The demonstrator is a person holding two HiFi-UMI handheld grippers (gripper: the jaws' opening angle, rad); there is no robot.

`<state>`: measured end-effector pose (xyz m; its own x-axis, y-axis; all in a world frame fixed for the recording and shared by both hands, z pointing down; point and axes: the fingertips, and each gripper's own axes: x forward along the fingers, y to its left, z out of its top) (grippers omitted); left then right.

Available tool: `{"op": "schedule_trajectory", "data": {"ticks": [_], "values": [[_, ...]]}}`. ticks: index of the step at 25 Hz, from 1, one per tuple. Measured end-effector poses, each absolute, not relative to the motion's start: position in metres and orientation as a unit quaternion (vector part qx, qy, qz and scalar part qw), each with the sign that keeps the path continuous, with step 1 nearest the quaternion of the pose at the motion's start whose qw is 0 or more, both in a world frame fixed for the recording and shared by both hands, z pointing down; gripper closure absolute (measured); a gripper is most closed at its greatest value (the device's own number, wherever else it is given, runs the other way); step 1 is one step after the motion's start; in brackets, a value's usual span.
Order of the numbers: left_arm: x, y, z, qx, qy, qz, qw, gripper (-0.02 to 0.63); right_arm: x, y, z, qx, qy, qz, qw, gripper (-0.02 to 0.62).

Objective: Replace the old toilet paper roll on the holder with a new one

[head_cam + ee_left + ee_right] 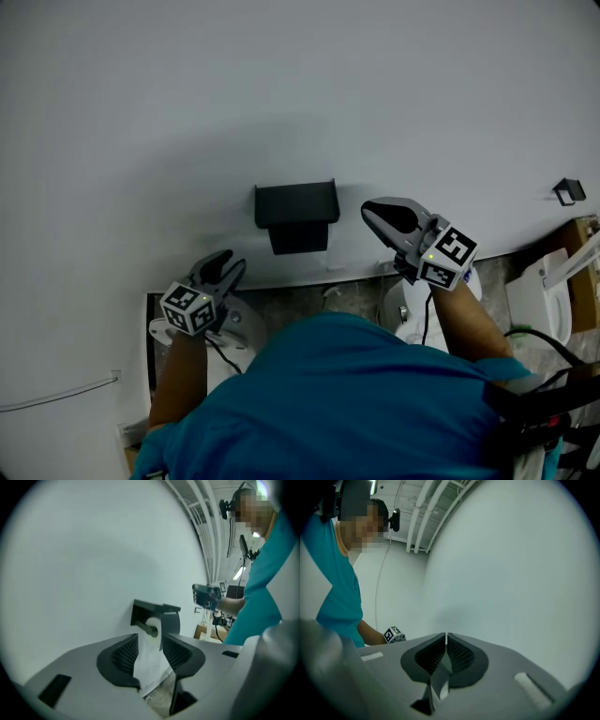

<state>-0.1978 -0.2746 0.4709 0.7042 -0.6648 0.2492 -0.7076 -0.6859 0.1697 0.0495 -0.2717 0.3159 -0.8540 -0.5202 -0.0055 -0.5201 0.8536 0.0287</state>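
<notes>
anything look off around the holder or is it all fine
Nothing damaged or spilled. The one untidy thing: a long paper tail hangs loose from the roll on the holder, showing through the gap of the open left tool.

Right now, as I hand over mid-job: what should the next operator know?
Left gripper: fingers open, empty, aimed at the holder but short of it.
Right gripper: fingers shut, empty, to the right of the holder and clear of it.
Roll: on the holder's bar, with its loose sheet hanging down. No second roll in view.
Done or left: I cannot tell whether this roll is the old or the new one, so check first.
</notes>
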Motion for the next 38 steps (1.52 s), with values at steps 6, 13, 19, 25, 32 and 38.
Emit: {"op": "schedule_trajectory", "data": {"ticks": [6,13,19,25,32,38], "values": [[-0.21,-0.263,0.352,0.916,-0.398,-0.035,0.038,0.569,0.045,-0.28,0.311,0.294,-0.956,-0.002,0.002,0.583],[-0.196,-0.258,0.258,0.907,-0.409,-0.105,-0.007,0.597,0.046,-0.29,0.296,0.323,-0.946,0.031,-0.012,0.592],[-0.178,-0.25,0.249,0.915,-0.393,-0.092,-0.012,0.597,0.041,-0.287,0.292,0.313,-0.949,0.03,-0.014,0.594],[-0.176,-0.25,0.258,0.915,-0.394,-0.086,0.001,0.597,0.041,-0.287,0.297,0.314,-0.949,0.027,-0.001,0.594],[-0.173,-0.245,0.258,0.918,-0.387,-0.085,0.002,0.597,0.041,-0.286,0.299,0.316,-0.948,0.024,0.002,0.594],[-0.171,-0.244,0.257,0.919,-0.386,-0.08,-0.003,0.597,0.042,-0.286,0.299,0.315,-0.949,0.024,0.003,0.594]]}}
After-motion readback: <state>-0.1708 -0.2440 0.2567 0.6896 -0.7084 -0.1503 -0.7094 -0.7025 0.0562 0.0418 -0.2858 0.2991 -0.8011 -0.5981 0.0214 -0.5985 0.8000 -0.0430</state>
